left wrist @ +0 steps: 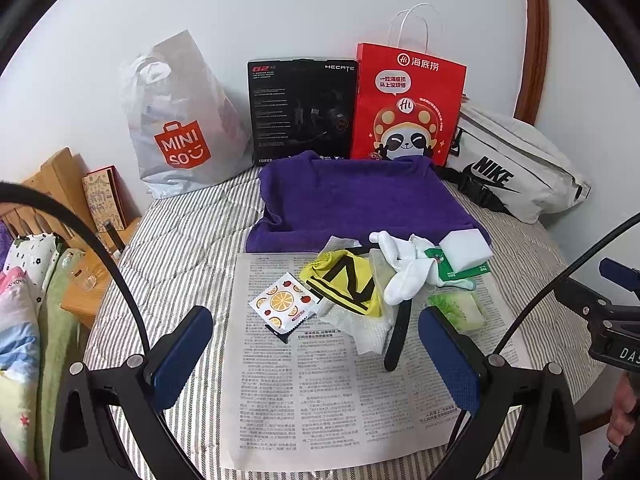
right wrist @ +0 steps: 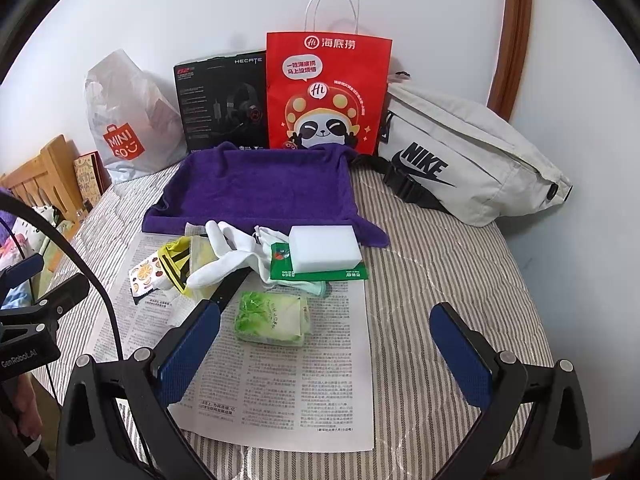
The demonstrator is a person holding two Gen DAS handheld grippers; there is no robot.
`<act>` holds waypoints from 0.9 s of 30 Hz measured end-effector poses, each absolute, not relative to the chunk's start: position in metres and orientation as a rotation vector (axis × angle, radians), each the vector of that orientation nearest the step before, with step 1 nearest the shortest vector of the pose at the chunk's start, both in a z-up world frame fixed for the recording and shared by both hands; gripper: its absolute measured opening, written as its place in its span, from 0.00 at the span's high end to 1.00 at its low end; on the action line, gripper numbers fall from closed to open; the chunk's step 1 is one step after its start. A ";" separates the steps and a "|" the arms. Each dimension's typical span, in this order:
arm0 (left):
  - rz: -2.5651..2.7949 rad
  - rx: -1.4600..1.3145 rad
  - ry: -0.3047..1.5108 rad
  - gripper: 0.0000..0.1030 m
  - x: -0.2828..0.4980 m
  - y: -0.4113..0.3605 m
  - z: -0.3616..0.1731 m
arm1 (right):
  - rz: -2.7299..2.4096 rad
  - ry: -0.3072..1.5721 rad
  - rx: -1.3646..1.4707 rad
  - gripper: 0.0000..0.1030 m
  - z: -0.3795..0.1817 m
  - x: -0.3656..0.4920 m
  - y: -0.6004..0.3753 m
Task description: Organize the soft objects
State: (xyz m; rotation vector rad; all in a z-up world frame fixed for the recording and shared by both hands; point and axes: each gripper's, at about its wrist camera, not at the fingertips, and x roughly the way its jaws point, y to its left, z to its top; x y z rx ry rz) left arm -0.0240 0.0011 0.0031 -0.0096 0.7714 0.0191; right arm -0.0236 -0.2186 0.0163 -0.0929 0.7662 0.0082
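Hovering wide open and empty, the left gripper point(left wrist: 316, 356) and right gripper point(right wrist: 326, 354) face the white rectangular foam sponge point(right wrist: 325, 249) at twelve o'clock on the printed newspaper sheet point(right wrist: 280, 380).

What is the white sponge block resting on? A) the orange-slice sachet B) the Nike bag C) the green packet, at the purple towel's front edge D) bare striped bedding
C: in the right wrist view the white sponge block lies on top of the green packet, whose edges stick out beneath it, just in front of the purple towel; the Nike bag and the orange-slice sachet lie apart from it.
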 end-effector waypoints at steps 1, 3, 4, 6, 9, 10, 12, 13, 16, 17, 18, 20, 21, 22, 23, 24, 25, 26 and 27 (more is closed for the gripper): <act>0.017 -0.012 0.772 0.00 -0.024 0.002 0.003 | 0.009 0.768 -0.093 0.00 0.016 -0.023 -0.218; 0.018 -0.009 0.772 0.00 -0.024 0.002 0.003 | 0.007 0.769 -0.096 0.00 0.015 -0.023 -0.217; 0.019 -0.009 0.772 0.00 -0.025 0.003 0.003 | 0.008 0.768 -0.097 0.00 0.016 -0.023 -0.217; 0.013 -0.012 0.771 0.00 -0.024 0.003 0.003 | 0.010 0.766 -0.097 0.00 0.016 -0.024 -0.217; 0.014 -0.010 0.770 0.00 -0.025 0.002 0.004 | 0.008 0.764 -0.097 0.00 0.017 -0.024 -0.216; 0.013 -0.010 0.771 0.00 -0.025 0.002 0.004 | 0.008 0.765 -0.096 0.00 0.017 -0.024 -0.216; 0.012 -0.008 0.772 0.00 -0.026 0.001 0.003 | 0.007 0.764 -0.097 0.00 0.017 -0.024 -0.216; 0.013 -0.009 0.770 0.00 -0.027 0.002 0.004 | 0.006 0.764 -0.096 0.00 0.017 -0.024 -0.216; 0.009 -0.009 0.772 0.00 -0.026 0.001 0.004 | 0.004 0.763 -0.096 0.00 0.017 -0.024 -0.216; 0.007 -0.011 0.772 0.00 -0.027 0.001 0.004 | 0.003 0.762 -0.094 0.00 0.018 -0.025 -0.216; 0.003 -0.015 0.771 0.00 -0.027 0.002 0.004 | 0.004 0.761 -0.091 0.00 0.018 -0.025 -0.217; 0.002 -0.018 0.773 0.00 -0.028 0.002 0.005 | 0.006 0.759 -0.088 0.00 0.018 -0.025 -0.217; 0.003 -0.016 0.771 0.00 -0.028 0.002 0.005 | 0.006 0.760 -0.088 0.00 0.018 -0.025 -0.217; 0.003 -0.016 0.771 0.00 -0.028 0.002 0.006 | 0.005 0.758 -0.089 0.00 0.018 -0.025 -0.217; 0.005 -0.015 0.771 0.00 -0.028 0.002 0.006 | 0.004 0.759 -0.088 0.00 0.018 -0.025 -0.217; 0.005 -0.015 0.770 0.00 -0.028 0.002 0.006 | 0.004 0.761 -0.085 0.00 0.017 -0.025 -0.217; 0.004 -0.015 0.770 0.00 -0.028 0.002 0.007 | 0.007 0.760 -0.085 0.00 0.018 -0.025 -0.217; 0.006 -0.014 0.772 0.00 -0.028 0.002 0.006 | 0.007 0.761 -0.086 0.00 0.018 -0.026 -0.217; 0.006 -0.014 0.773 0.00 -0.028 0.002 0.006 | 0.006 0.762 -0.088 0.00 0.017 -0.026 -0.217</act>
